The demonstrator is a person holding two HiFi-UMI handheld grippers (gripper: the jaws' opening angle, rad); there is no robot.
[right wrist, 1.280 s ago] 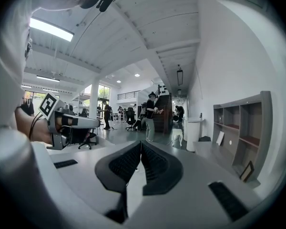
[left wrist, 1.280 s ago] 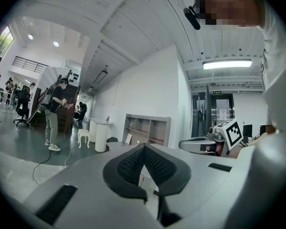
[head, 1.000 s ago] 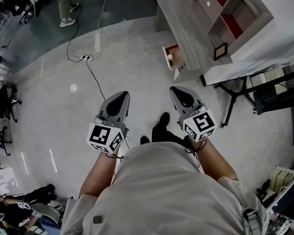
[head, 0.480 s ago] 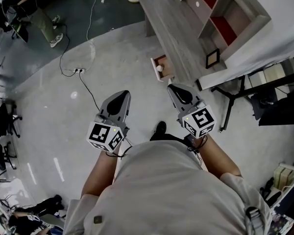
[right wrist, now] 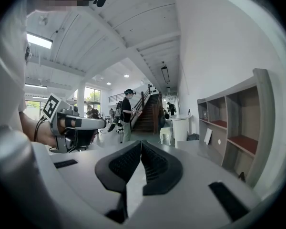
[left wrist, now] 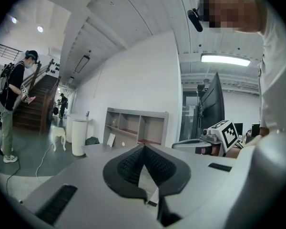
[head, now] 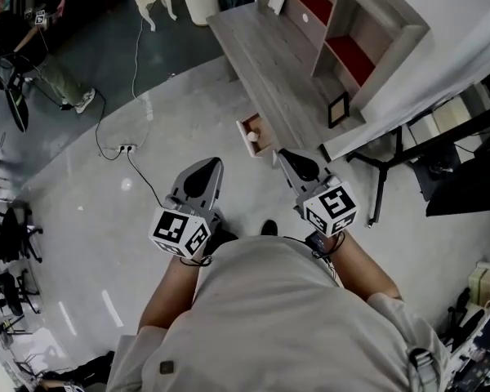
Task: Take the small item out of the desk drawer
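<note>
Lying in the open drawer (head: 243, 126), the small item (head: 252, 135) sits just beyond the right hand-held gripper (head: 282, 153), whose jaws meet.

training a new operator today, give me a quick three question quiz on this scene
1. True or false: the desk drawer stands open.
2. Pick one. What lies in the drawer? A) a small white round item B) a pair of scissors C) nothing
3. Fill the gap: the left claw and the right claw are both ____, with nothing between the jaws.

Key: 1 true; 2 A; 3 shut
</note>
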